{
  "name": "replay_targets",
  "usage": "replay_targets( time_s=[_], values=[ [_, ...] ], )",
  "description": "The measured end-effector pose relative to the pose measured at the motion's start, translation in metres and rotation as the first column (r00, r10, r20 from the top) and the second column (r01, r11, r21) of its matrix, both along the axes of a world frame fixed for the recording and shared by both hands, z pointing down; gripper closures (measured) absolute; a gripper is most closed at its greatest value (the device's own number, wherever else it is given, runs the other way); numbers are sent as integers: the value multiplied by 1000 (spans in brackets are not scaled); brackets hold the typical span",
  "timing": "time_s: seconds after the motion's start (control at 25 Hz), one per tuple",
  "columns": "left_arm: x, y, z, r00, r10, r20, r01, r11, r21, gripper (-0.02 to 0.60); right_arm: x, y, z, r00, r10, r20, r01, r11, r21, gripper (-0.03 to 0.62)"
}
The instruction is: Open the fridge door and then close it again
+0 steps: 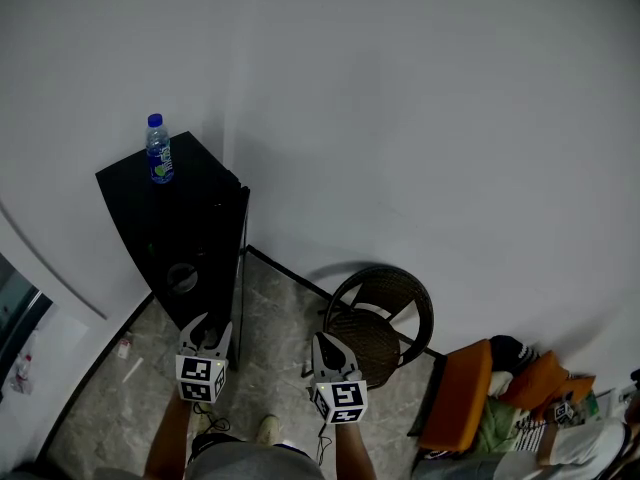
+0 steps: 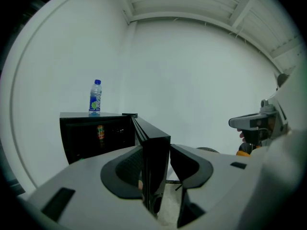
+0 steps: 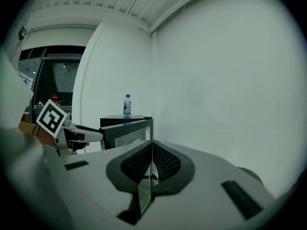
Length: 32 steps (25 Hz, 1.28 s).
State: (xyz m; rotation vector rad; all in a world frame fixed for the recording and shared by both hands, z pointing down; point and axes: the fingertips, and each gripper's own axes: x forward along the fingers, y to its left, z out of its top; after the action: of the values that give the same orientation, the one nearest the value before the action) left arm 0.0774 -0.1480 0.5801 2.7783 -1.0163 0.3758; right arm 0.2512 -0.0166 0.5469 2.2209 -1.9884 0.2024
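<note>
A black mini fridge (image 1: pixel 165 228) stands in the corner by the white wall, with a blue-capped water bottle (image 1: pixel 158 150) on top. Its door (image 1: pixel 240 268) is swung out towards me, and in the left gripper view the door (image 2: pixel 154 147) shows edge-on. My left gripper (image 1: pixel 207 326) holds the door's free edge. The jaws of the left gripper (image 2: pixel 156 159) sit on either side of that edge with both pads against it. To its right, away from the fridge, my right gripper (image 1: pixel 325 343) is shut on nothing. In its own view the right gripper (image 3: pixel 151 150) has its pads together.
A round wicker chair (image 1: pixel 380 318) stands by the wall right of the fridge. Orange cushions (image 1: pixel 460 393) and a person's white sleeve (image 1: pixel 590 443) are at the lower right. A glass door (image 1: pixel 15 318) is at the far left. A can (image 2: pixel 100 131) sits inside the fridge.
</note>
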Motion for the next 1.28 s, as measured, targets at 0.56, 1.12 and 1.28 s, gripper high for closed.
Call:
replay_targets(
  time_s=[0.56, 1.12, 1.28],
  values=[
    [46, 16, 0, 997, 78, -6, -78, 997, 12, 410, 30, 22, 4, 998, 56, 2, -56, 998, -12, 569],
    [81, 27, 3, 992, 126, -13, -126, 992, -2, 422, 54, 45, 4, 994, 109, -3, -109, 994, -20, 569],
    [91, 29, 3, 991, 134, -21, -134, 991, -3, 420, 62, 54, 4, 992, 129, -7, -129, 992, -19, 569]
  ],
)
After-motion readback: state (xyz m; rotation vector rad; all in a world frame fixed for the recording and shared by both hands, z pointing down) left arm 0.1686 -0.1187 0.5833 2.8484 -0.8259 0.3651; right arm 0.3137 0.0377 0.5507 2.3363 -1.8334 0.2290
